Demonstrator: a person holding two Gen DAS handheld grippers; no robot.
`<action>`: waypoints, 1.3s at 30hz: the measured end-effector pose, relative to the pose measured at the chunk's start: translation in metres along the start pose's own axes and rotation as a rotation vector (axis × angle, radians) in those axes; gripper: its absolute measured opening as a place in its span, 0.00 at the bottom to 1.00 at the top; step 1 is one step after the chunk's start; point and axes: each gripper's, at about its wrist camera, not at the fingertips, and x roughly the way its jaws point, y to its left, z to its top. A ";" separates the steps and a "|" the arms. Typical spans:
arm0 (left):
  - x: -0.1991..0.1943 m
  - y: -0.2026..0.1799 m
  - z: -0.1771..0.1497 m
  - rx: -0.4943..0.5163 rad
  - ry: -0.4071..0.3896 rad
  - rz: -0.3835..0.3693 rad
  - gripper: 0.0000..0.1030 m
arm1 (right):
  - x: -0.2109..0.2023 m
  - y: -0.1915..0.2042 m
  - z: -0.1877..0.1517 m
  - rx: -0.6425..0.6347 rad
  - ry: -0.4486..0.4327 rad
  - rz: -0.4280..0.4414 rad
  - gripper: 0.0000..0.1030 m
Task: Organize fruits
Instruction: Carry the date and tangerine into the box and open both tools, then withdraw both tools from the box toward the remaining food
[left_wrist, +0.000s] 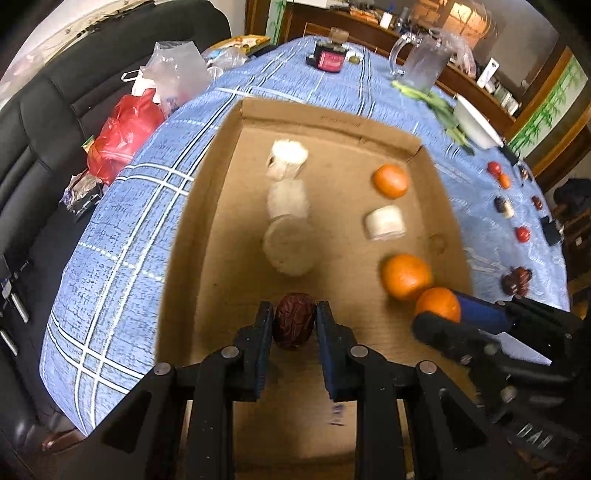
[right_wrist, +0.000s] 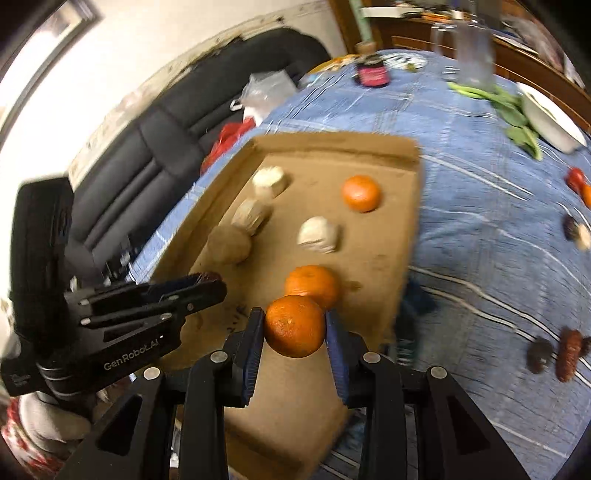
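Off to the far left I see a black sofa (left_wrist: 48, 122) with a red plastic bag (left_wrist: 123, 136) and a clear bag (left_wrist: 177, 72) beside the table edge; the table wears a blue checked cloth (left_wrist: 122, 229), and on it sits a shallow cardboard tray (left_wrist: 192, 221). Over the tray's near end my left gripper (left_wrist: 294, 325) is clamped on a wrinkled red date (left_wrist: 294, 320), the two pads pressing its sides; I cannot tell whether the date touches the tray floor. Beyond it, along the tray's left half, three pale white pieces (left_wrist: 286, 206) lie in a row running away from me; further right lie an orange (left_wrist: 390, 181) near the far corner, a white block (left_wrist: 385, 222) just in front of it, and a second orange (left_wrist: 406, 276) nearer still. Touching or just beside that one is the held orange (right_wrist: 294, 325), gripped between the fingers of my right gripper (right_wrist: 294, 328) above the tray's near right part; the jaws are closed against its sides. Right of the tray, loose on the cloth, small red fruits (left_wrist: 494, 168), dark dates (left_wrist: 516, 280) and a red tomato-like one (left_wrist: 522, 234) are scattered; behind them stand a white bowl (left_wrist: 476, 125), some green leaves (left_wrist: 439, 107) and a clear glass jug (left_wrist: 421, 61).
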 end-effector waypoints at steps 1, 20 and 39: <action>0.003 0.002 0.001 0.005 0.007 0.003 0.22 | 0.006 0.005 -0.001 -0.012 0.008 -0.012 0.35; -0.027 0.017 0.025 -0.071 -0.085 -0.037 0.48 | 0.010 0.028 -0.001 -0.075 -0.034 -0.098 0.48; -0.074 -0.091 0.000 -0.008 -0.170 -0.053 0.52 | -0.086 -0.060 -0.074 0.086 -0.145 -0.155 0.54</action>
